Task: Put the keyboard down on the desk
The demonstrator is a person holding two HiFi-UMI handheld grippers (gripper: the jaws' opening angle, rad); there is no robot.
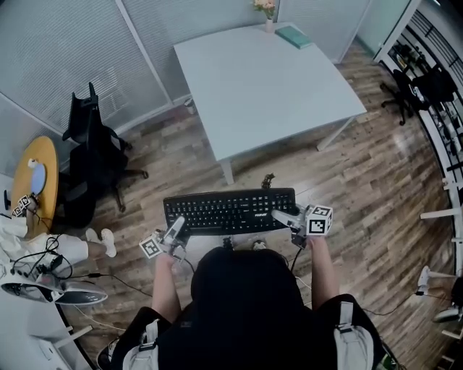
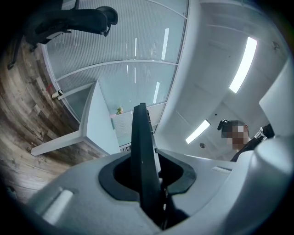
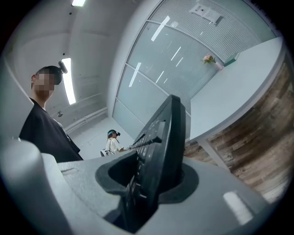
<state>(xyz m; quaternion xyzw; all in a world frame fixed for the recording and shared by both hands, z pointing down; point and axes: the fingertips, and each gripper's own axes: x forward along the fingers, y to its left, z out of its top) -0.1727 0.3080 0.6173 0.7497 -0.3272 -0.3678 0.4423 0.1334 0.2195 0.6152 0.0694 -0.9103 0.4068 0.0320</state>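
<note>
A black keyboard (image 1: 230, 210) is held in the air above the wooden floor, keys up, short of the white desk (image 1: 264, 79). My left gripper (image 1: 176, 230) is shut on its near left edge, and my right gripper (image 1: 283, 217) is shut on its near right edge. Seen edge-on in the left gripper view, the keyboard (image 2: 143, 160) stands clamped between the jaws. The right gripper view shows the keyboard (image 3: 158, 156) wedged between that gripper's jaws too, with the desk (image 3: 239, 92) beyond it.
A small vase of flowers (image 1: 266, 10) and a teal book (image 1: 294, 36) sit at the desk's far edge. A black office chair (image 1: 92, 155) stands to the left. More chairs (image 1: 416, 90) and shelving are at the right. Cables lie on the floor at the lower left.
</note>
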